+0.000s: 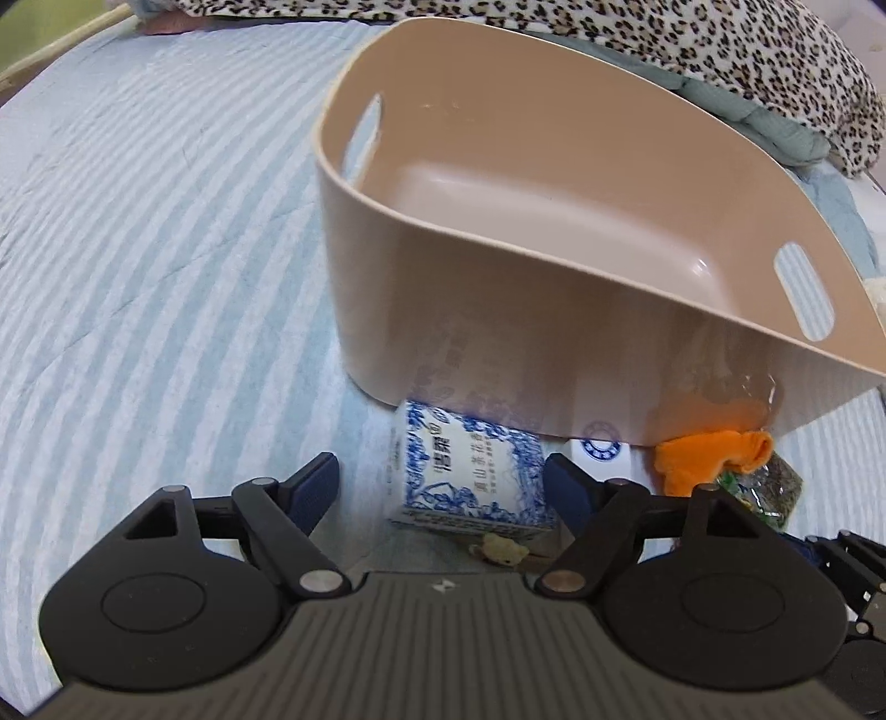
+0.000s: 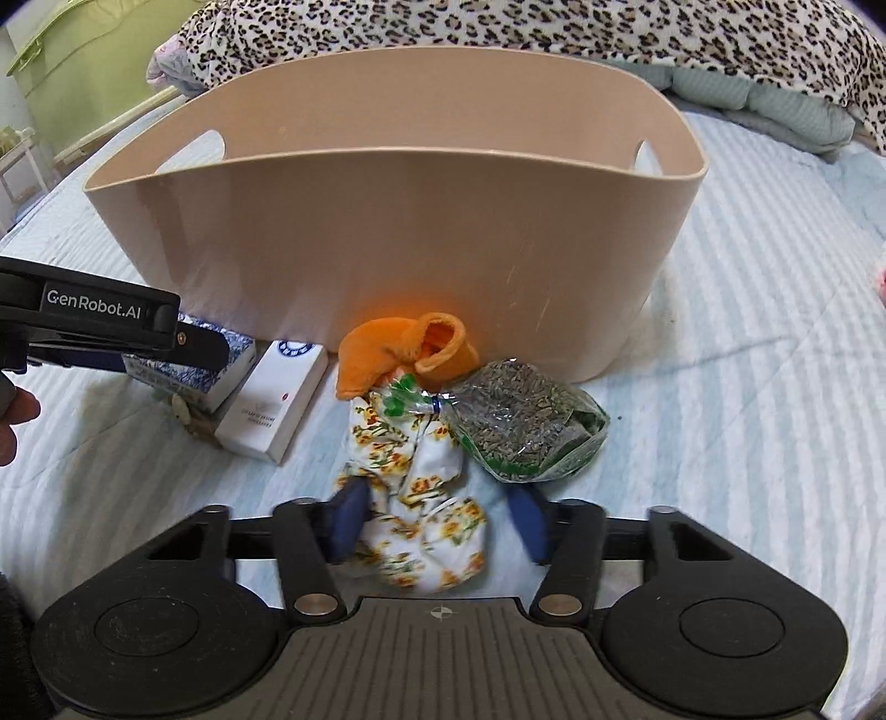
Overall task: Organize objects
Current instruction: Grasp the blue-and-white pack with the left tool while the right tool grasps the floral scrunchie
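Note:
An empty beige plastic basket (image 1: 443, 310) (image 2: 387, 243) stands on a striped bed. In front of it lie a blue-and-white patterned box (image 1: 470, 476) (image 2: 194, 382), a white box (image 2: 274, 401) (image 1: 601, 451), an orange cloth (image 2: 398, 354) (image 1: 703, 457), a floral cloth (image 2: 426, 515) and a clear bag of dark seeds (image 2: 526, 426) (image 1: 769, 487). My left gripper (image 1: 443, 487) is open, its fingers on either side of the blue-and-white box. My right gripper (image 2: 437, 526) is open around the floral cloth, not squeezing it. The left gripper also shows in the right wrist view (image 2: 205, 349).
A leopard-print blanket (image 2: 554, 33) and a pale green quilt (image 2: 786, 105) lie behind the basket. A small tan object (image 1: 498, 551) sits by the blue-and-white box. Green furniture (image 2: 72, 66) stands at the far left beyond the bed.

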{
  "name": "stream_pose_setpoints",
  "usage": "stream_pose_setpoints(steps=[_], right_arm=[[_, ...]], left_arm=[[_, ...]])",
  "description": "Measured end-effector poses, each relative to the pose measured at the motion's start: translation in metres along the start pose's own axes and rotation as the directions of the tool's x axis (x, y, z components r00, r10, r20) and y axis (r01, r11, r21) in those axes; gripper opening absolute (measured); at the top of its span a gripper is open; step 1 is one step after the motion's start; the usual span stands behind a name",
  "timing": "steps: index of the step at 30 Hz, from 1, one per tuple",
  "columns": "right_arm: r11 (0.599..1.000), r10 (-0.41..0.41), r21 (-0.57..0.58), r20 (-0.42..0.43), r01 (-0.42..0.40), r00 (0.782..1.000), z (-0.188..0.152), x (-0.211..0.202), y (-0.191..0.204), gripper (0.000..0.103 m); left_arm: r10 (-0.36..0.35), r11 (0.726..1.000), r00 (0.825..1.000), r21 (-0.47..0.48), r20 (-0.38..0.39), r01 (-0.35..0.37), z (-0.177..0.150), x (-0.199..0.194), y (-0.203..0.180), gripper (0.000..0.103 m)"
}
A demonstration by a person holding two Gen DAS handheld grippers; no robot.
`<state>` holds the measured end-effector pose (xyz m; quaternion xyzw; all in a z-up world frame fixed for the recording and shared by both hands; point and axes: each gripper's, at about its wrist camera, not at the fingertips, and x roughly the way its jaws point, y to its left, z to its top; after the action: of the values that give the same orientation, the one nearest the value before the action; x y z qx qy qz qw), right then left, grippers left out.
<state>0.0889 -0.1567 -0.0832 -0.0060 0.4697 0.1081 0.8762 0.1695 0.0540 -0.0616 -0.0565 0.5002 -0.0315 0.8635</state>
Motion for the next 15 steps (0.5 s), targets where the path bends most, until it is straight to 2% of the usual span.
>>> stream_pose_setpoints(steps=[4,6,8,11,13,15], right_arm=[[1.000,0.002,-0.002,0.005,-0.002,1.000,-0.004,-0.003,-0.005,0.038],[1.000,0.005,-0.001,0.008,-0.005,1.000,-0.006,-0.006,-0.007,0.034],[1.000,0.010,0.005,0.009,-0.010,1.000,-0.006,-0.004,-0.006,0.031],[1.000,0.016,0.010,0.009,-0.016,1.000,-0.008,-0.007,-0.012,0.026],[1.000,0.022,0.014,0.009,-0.022,1.000,-0.009,-0.008,-0.014,0.022],[0.999,0.030,0.019,0.008,-0.030,1.000,-0.004,-0.005,-0.006,0.020]], left_arm=[[0.016,1.000,1.000,0.020,-0.002,-0.016,-0.003,0.004,-0.004,0.081],[0.023,1.000,1.000,0.017,0.000,-0.023,-0.003,0.004,-0.003,0.078],[0.016,0.999,1.000,0.030,-0.004,-0.016,-0.004,0.004,-0.004,0.054],[0.011,0.999,1.000,0.045,-0.009,-0.011,-0.006,0.003,-0.005,0.035],[0.004,0.999,1.000,0.051,-0.015,-0.003,-0.007,0.002,-0.006,0.026],[0.006,0.998,1.000,0.061,-0.017,-0.005,-0.008,0.002,-0.006,0.024]])
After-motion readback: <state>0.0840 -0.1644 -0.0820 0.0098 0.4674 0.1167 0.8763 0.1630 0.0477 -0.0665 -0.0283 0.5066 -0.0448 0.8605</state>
